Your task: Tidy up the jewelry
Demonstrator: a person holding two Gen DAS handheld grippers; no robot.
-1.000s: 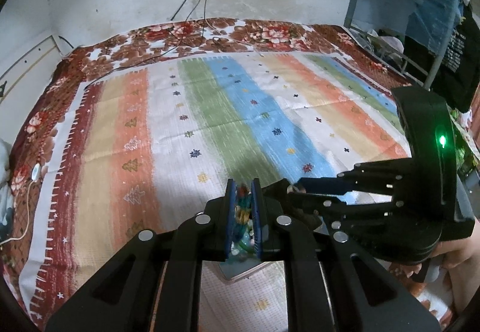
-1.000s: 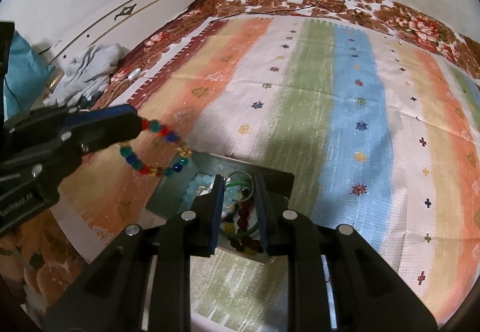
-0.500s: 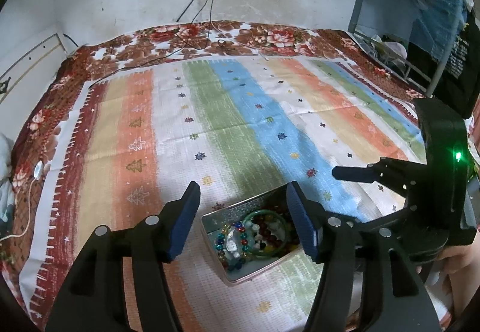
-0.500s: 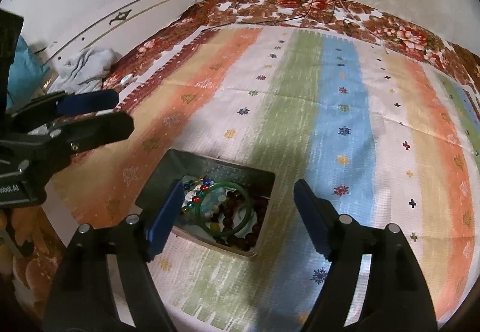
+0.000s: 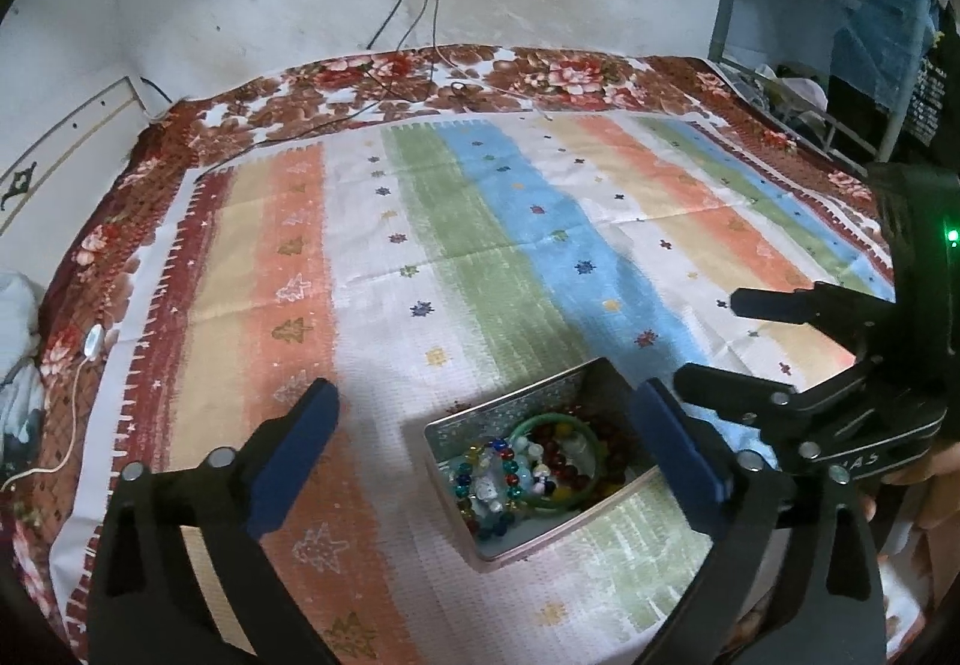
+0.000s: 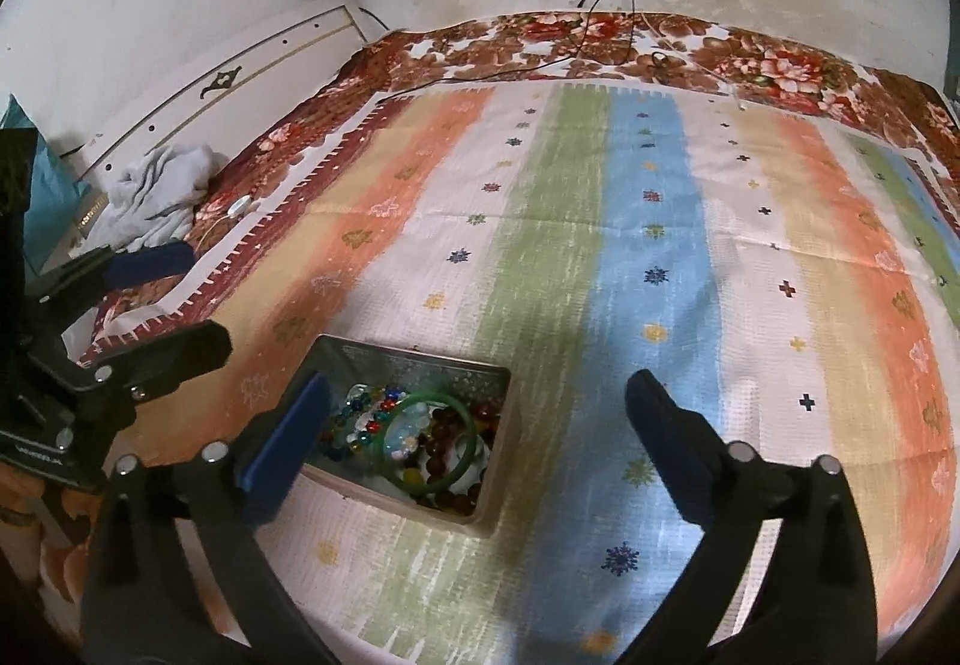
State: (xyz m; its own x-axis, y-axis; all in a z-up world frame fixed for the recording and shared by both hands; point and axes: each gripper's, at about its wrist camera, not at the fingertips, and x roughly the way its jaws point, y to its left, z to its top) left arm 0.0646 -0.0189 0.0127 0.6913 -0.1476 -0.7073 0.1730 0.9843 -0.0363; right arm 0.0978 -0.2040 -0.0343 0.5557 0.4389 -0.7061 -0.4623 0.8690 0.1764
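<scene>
A grey metal tin (image 5: 510, 404) sits on the striped cloth, holding a green bangle (image 5: 543, 506), a multicoloured bead bracelet (image 5: 480, 461) and dark red beads (image 5: 558, 434). My left gripper (image 5: 486, 401) hovers over the tin, its jaws opening wide with nothing between the pads. The right gripper (image 5: 711, 341) comes in from the right edge. In the right wrist view the tin (image 6: 414, 359) with the bangle (image 6: 429, 398) and the coloured beads (image 6: 366, 413) lies under my right gripper (image 6: 480, 386), whose jaws are opening and hold nothing. The left gripper (image 6: 204, 299) shows at the left.
The striped cloth (image 5: 480, 221) covers a floral bedspread (image 5: 420, 83). Cables (image 5: 414, 5) hang from a wall socket onto the bed's far side. A grey cloth heap (image 6: 156, 191) lies at the left edge, and a rack with clothes (image 5: 840, 5) stands at the right.
Both pairs of jaws have spread from nearly shut to wide. The coloured bead bracelet has left the left gripper and now lies in the tin with the bangle.
</scene>
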